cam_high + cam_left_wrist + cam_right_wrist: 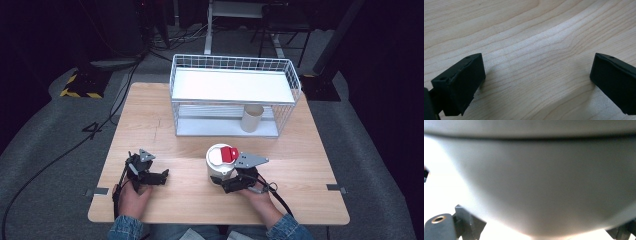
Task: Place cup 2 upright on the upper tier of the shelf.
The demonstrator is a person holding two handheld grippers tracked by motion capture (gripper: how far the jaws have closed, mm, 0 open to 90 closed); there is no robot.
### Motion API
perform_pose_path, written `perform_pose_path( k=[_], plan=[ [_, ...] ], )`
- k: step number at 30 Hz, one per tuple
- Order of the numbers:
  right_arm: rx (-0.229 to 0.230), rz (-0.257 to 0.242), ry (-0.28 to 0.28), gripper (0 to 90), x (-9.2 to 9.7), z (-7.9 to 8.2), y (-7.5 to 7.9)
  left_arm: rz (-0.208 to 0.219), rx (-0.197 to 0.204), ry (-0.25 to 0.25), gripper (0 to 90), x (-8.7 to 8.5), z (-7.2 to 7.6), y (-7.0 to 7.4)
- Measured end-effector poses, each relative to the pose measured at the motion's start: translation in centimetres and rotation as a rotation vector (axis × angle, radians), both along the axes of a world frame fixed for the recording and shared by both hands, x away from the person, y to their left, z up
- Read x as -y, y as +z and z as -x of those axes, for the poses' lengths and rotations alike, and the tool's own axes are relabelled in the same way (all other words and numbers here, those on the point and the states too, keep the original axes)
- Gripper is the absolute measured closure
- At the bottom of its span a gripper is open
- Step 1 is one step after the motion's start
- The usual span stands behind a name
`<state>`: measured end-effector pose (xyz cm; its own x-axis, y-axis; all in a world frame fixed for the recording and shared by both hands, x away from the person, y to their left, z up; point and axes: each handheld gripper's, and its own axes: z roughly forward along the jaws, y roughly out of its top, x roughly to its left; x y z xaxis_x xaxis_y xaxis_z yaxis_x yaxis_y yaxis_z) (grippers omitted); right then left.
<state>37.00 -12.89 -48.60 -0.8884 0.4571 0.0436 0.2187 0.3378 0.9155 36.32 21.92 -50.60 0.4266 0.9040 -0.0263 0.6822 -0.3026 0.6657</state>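
table [165, 100]: light wood, bears everything here
wire rack [295, 85]: white, at the table's far edge, two levels
cardboard tube [252, 118]: upright on the rack's lower shelf, right side
white jar [220, 165]: red-topped lid, upright near front centre, well apart from the rack
right gripper [225, 181]: jaws around the jar's lower body; can't tell if pads press
left gripper [536, 75]: low over bare wood at front left, jaws wide apart, holding nothing
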Motion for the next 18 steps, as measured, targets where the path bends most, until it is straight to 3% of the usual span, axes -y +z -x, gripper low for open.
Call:
perform_pose_path(
  k=[18],
  plan=[
    [0.007, 0.010, 0.001, 11.4, 0.03, 0.05, 0.09, 0.000, 0.000, 0.000, 0.4, 0.00, 0.00, 0.00]
  ],
)
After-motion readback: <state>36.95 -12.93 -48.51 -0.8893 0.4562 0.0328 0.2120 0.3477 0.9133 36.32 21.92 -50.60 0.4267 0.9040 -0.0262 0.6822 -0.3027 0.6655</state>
